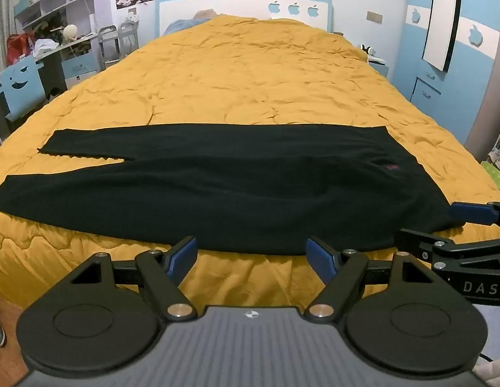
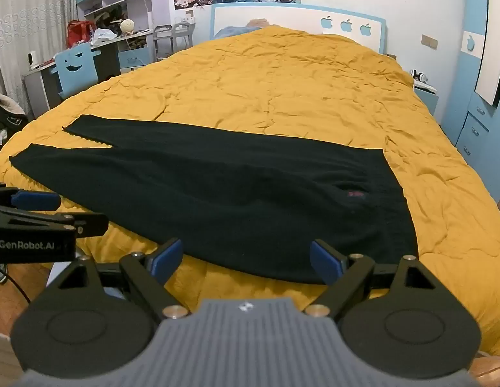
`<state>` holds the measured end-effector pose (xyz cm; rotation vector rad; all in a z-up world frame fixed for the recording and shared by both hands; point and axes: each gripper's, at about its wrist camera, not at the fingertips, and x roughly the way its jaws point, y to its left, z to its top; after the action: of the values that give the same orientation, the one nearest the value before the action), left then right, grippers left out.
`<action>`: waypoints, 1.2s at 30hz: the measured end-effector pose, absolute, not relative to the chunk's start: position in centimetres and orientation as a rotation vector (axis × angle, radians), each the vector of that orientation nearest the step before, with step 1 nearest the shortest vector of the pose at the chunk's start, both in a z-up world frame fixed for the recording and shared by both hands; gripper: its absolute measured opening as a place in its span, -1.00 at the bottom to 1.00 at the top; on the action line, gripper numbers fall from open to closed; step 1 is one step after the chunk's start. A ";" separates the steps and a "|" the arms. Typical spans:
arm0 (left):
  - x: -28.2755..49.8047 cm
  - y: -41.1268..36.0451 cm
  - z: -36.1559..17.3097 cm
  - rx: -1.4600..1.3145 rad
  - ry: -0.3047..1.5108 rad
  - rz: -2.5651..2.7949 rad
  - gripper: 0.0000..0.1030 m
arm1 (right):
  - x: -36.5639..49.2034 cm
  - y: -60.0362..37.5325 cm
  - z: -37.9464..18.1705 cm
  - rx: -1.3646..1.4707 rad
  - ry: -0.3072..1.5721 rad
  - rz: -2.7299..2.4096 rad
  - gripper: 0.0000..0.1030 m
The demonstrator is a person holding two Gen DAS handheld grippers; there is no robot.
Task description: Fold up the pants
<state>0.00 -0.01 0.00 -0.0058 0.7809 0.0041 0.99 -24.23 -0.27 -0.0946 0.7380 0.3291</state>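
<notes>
The left gripper (image 1: 251, 256) is tilting downward with its 2 blue-padded fingers (image 1: 182, 256) spread wide and gripping nothing. The right gripper (image 2: 246, 261) is tilting down likewise, its fingers (image 2: 325, 262) also standing far apart and bare. The 2 are hanging side by side, each one's tip showing at the edge of the other's view.

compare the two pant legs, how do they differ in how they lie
The far leg lies nearer the headboard, and its cuff stops short of the near leg's. The near leg runs along the bed's front edge, reaches further left and looks wider. Both are black, flat on the yellow quilt, joined at the waistband on the right.
</notes>
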 end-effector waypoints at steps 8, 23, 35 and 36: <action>0.0 0.0 0.0 -0.010 0.781 0.002 0.74 | 1.0 -24.2 -0.3 -0.094 0.743 0.327 0.60; 0.0 0.0 0.0 -0.012 0.782 0.001 0.74 | 1.0 -24.3 -0.1 -0.095 0.742 0.327 0.60; 0.0 0.0 0.0 -0.012 0.783 0.001 0.74 | 0.8 -24.5 -0.6 -0.091 0.743 0.325 0.60; 0.0 0.0 0.0 -0.014 0.782 0.001 0.74 | 0.8 -24.4 -0.6 -0.092 0.743 0.325 0.60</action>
<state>0.03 -0.03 0.00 -0.0136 0.7823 0.0014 0.83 -24.43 -0.60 -0.0917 0.7432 0.3253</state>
